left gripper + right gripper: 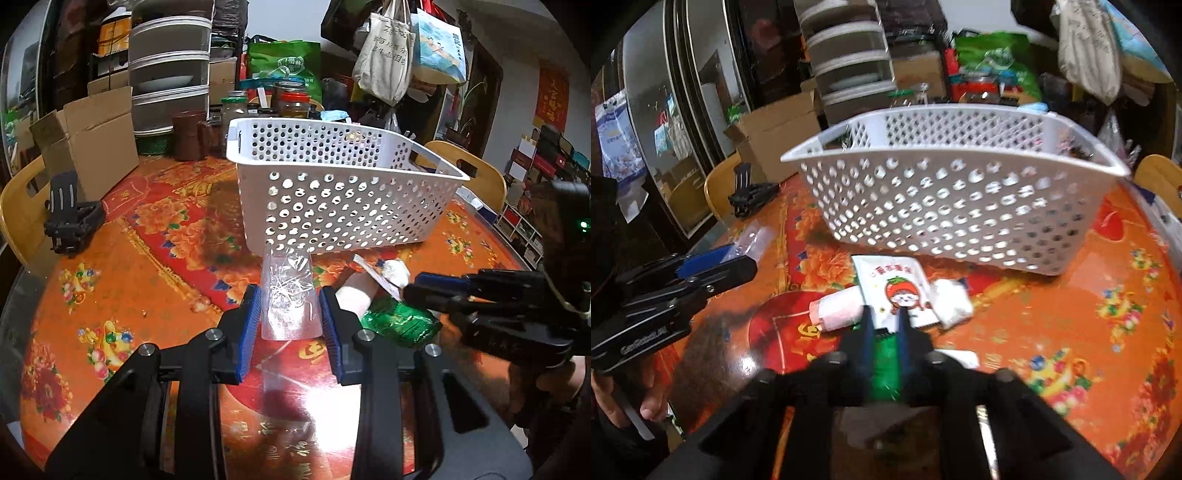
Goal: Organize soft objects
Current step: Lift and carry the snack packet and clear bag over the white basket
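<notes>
A clear plastic bag [290, 295] stands upright between the blue pads of my left gripper [289, 291], which is shut on it just above the table. The white perforated basket [343, 206] sits right behind it. To the right lie a green packet [399, 325], a pink-white roll [836, 314], a white packet with a tomato cartoon [901, 291] and a white soft wad [951, 302]. My right gripper [885, 312] hangs over this pile with its jaws apart. The green packet [884, 354] shows in the gap, and the pads do not clamp it.
The round table carries a red-orange floral cover [147, 277]. An open cardboard box [96, 147], a black clamp-like device [70, 218], brown cups and several jars [291, 99] crowd the far side. Wooden chair backs [22, 221] ring the table. A person's hand [628, 398] holds the left gripper.
</notes>
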`<state>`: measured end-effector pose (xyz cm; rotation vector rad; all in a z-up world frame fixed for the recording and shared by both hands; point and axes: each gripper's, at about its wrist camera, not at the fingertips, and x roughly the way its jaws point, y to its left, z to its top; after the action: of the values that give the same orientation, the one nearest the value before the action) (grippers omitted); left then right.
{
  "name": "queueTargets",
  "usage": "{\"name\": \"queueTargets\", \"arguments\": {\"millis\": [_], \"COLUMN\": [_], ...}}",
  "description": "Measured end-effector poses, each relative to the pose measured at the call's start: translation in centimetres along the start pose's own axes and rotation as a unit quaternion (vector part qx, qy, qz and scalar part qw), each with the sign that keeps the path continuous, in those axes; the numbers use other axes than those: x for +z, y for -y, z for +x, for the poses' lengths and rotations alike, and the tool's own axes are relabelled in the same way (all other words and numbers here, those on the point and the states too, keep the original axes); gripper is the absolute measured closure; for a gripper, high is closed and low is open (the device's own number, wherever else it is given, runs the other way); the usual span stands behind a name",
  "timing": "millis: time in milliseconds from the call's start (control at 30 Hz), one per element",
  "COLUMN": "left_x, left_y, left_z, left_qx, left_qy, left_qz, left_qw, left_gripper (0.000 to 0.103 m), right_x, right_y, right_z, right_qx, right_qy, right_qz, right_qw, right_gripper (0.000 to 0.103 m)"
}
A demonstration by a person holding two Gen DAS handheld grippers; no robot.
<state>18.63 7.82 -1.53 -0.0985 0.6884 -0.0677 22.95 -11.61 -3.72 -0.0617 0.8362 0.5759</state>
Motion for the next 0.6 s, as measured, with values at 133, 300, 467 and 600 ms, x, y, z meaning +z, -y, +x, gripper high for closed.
{"name": "queueTargets", "arguments": {"millis": [133, 300, 467, 600], "left_x": [-0.1, -0.2, -0.5, -0.7], "left_y": [-0.8, -1.4, -1.8, -2.2], "left_z": [0.5, 0.9, 1.0, 0.8], "left_qx": [-0.001, -0.006, -0.007, -0.005], "left_qy": [-0.004, -0.004, -0.006, -0.004], "left_qz": [-0.01, -0.018, -0.024, -0.03], "left_qw": [0.9999, 0.9998, 0.9997, 0.9995], "left_gripper": [0.073, 0.073, 0.073, 0.073], "right_x": [0.4, 1.1, 1.4, 1.4], "right_y": [-1.5, -2.8, -2.3, -1.6], "right_z": [0.6, 2.9, 4.5, 3.8], "right_qx": [-0.008, -0.046, -0.061, -0.067], "right_qy": [0.014, 0.004, -0.008, 0.003], "right_qz": [-0.018, -0.047, -0.042, -0.034], "right_qw": [1.0, 0.998, 0.997, 0.997], "right_gripper": [0.049, 0.044, 0.078, 0.098]}}
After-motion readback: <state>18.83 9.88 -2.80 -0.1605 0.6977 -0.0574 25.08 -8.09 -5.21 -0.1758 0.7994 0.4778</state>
